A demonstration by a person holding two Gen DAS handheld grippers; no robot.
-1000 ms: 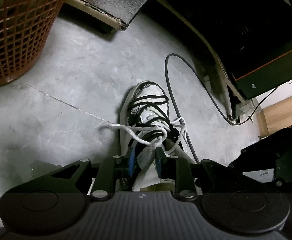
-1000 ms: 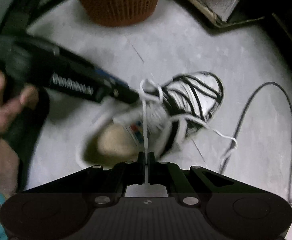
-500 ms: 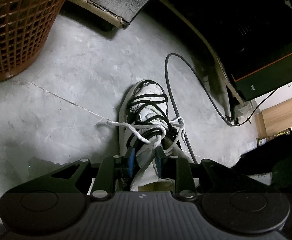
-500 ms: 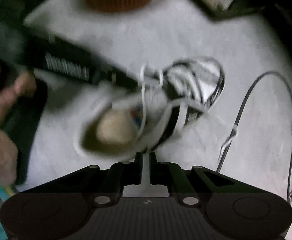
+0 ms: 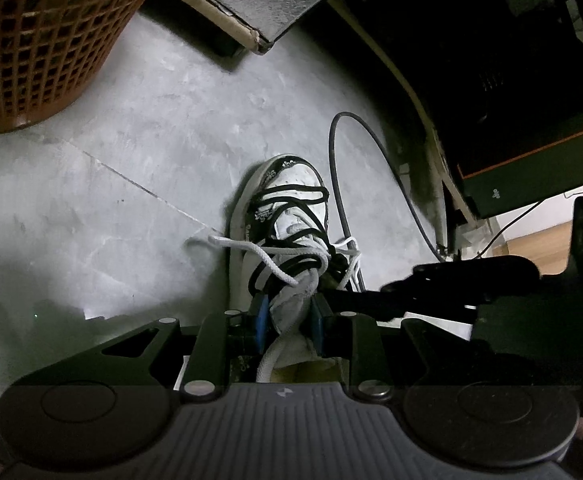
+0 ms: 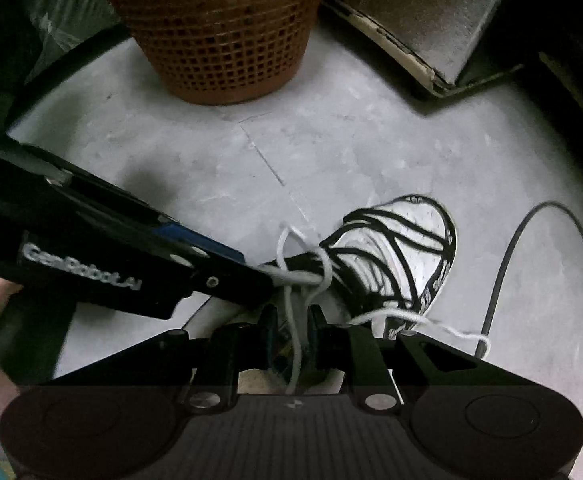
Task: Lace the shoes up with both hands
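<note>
I'm looking down my left gripper (image 5: 287, 316) and the shoe (image 5: 287, 216) lies dead ahead of it, low centre of the frame, toe pointing up and away from me toward the black cable (image 5: 347, 184). Its long axis runs straight along my fingers. The blue pads stand apart with the shoe's grey tongue (image 5: 295, 300) between them; they look closed in on it, though I can't be sure how firmly. A thick strand of white lace (image 5: 275, 268) also runs back down through that gap.

Switching to the right view: the right gripper (image 6: 291, 320) has its jaws spread, and a thin run of lace (image 6: 293, 344) hangs loose down the middle of the gap, touching neither pad as far as I can see. Here the shoe (image 6: 403, 248) sits right of centre, toe angled to the upper right. The left gripper (image 6: 195, 264) comes in from the left edge, its tip right at the tangle of loops over the shoe's throat.

So the lace runs along the right gripper's fingers, not across them, and already lies between them. The other lace end (image 6: 467, 336) trails off across the floor (image 6: 331, 152) at lower right, near the cable. My read: the right gripper is best placed for that hanging strand, and only needs to close. The orange basket (image 6: 219, 32) is well clear.
</note>
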